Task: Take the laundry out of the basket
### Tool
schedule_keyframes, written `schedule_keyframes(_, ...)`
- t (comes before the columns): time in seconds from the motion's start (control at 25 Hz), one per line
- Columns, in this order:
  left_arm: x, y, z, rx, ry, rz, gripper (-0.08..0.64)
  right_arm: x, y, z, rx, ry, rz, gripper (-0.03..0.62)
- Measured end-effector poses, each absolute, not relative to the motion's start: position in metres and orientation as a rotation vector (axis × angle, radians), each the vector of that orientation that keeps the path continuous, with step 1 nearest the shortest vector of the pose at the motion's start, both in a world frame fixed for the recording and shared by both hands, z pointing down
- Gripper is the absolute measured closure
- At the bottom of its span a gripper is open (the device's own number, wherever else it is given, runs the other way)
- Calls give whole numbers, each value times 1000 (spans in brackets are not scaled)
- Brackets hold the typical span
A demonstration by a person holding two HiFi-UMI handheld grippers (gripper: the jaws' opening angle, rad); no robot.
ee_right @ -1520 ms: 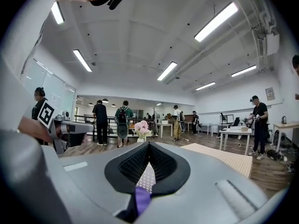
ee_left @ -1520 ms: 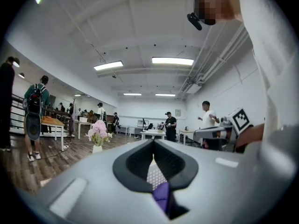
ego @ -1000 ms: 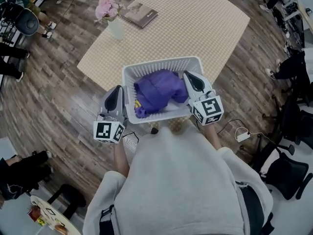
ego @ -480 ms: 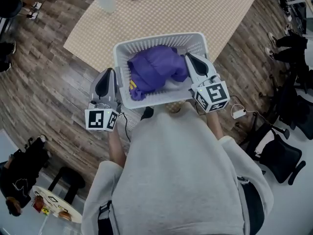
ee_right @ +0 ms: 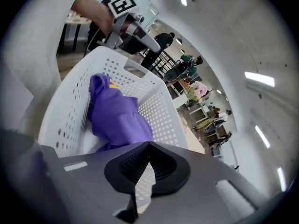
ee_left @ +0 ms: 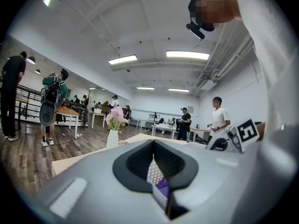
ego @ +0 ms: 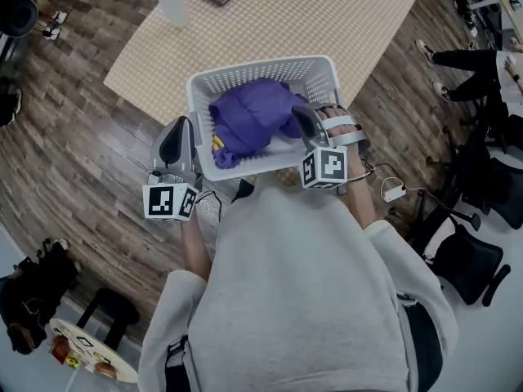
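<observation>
The laundry (ego: 249,121) is one purple garment, and it lies bunched in the middle of the white basket (ego: 245,70). The basket stands at the near edge of the bench (ego: 351,23), in front of the person; what carries it from below we cannot see. The long axis of the garment runs on a diagonal, from the near left corner of the basket toward the right wall, and its right end rises highest.

The right tongs (ego: 301,114) are the nearer ones. They hang over the right rim, tilted down into the basket, and the garment lies just beside their tips, toward the middle. In the right gripper view the cloth (ee_right: 119,115) fills the space just ahead of the jaws. These jaws are pressed together and pinch nothing.

The left tongs (ego: 181,125) are outside the left wall, almost level, so the perforated wall stands between them and the cloth. As far as the left gripper view shows, their jaws are also together and empty.

We judge that the coming move belongs to the right tongs: they must first spread, then go down and a little toward the middle, and close across the high fold.
</observation>
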State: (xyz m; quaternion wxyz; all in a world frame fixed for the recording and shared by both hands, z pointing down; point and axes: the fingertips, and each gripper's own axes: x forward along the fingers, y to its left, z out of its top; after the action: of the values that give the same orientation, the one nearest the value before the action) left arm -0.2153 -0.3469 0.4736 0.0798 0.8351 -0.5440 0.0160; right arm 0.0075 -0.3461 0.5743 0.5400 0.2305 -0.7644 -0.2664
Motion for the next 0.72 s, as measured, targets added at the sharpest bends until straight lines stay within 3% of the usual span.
schedule_keyframes(0.2,-220,-339,469,2490,-1654,30,551,7,-337,596,447,-1843,-434,591)
schedule_keyframes(0.24,-221,-338,468,2487,-1660,29,551,9,-334,603,405,-1829,-378,514)
schedule_keyframes(0.28,-223,-337,468,2484,-1665,27,551,11,-332,612,356,-1806,-313,331)
schedule_keyframes(0.36,-226,-336,466,2479,-1675,24,551,14,-329,630,268,-1749,-226,167)
schedule_keyframes(0.4,-227,-336,465,2478,-1679,23,551,13,-331,637,242,-1729,-221,118)
schedule_keyframes(0.48,-227,-336,465,2477,-1680,21,551,11,-340,651,219,-1712,-215,36)
schedule_keyframes(0.72,-230,-333,466,2468,-1688,26,551,-1,-358,715,124,-1673,1,-5)
